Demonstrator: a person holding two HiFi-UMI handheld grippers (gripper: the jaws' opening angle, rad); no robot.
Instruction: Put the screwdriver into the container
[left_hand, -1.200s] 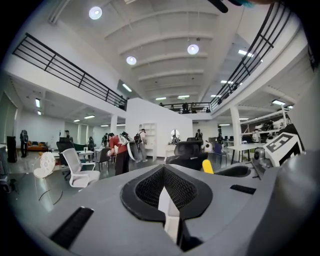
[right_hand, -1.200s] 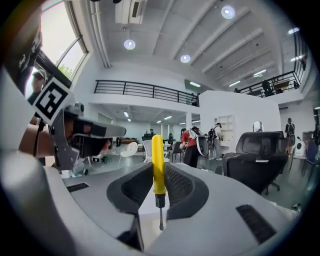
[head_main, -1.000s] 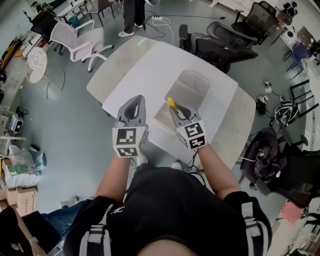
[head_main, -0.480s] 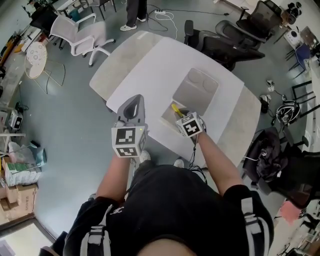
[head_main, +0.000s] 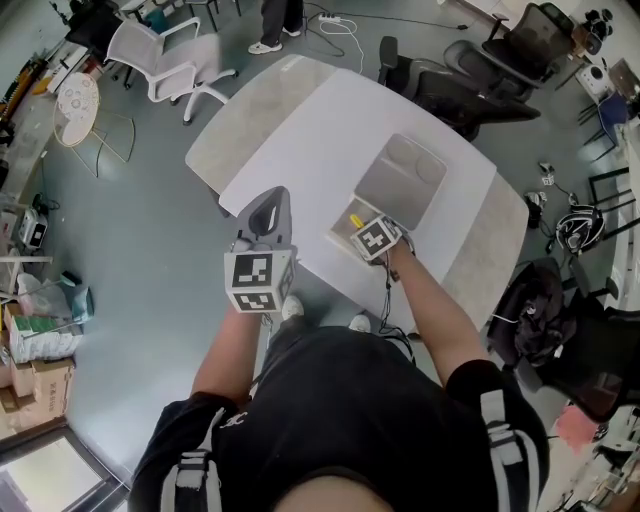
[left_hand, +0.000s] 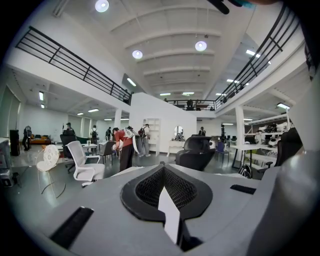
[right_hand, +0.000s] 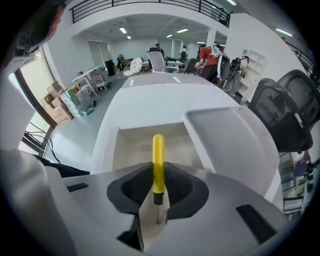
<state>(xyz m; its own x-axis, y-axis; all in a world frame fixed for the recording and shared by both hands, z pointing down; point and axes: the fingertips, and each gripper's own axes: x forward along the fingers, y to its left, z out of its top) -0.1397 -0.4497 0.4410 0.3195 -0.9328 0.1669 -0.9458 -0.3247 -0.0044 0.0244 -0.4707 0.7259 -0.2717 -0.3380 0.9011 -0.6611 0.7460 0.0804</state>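
Observation:
The screwdriver has a yellow handle that sticks out ahead of my right gripper, which is shut on its metal shaft. Its handle hangs over the open translucent container, whose near wall lies just under the jaws. In the head view the right gripper is at the container's near end, with the screwdriver's yellow handle showing beside it. My left gripper is held over the table's near left edge, shut and with nothing in it; in its own view the left gripper points level into the room.
A flat translucent lid or tray lies right beside the container on the white table. Black office chairs stand beyond the table's far side, a white chair at far left. People stand far back.
My right gripper has carried the screwdriver forward and down from above the table's near edge to the container's near end. The left gripper has stayed about where it was.

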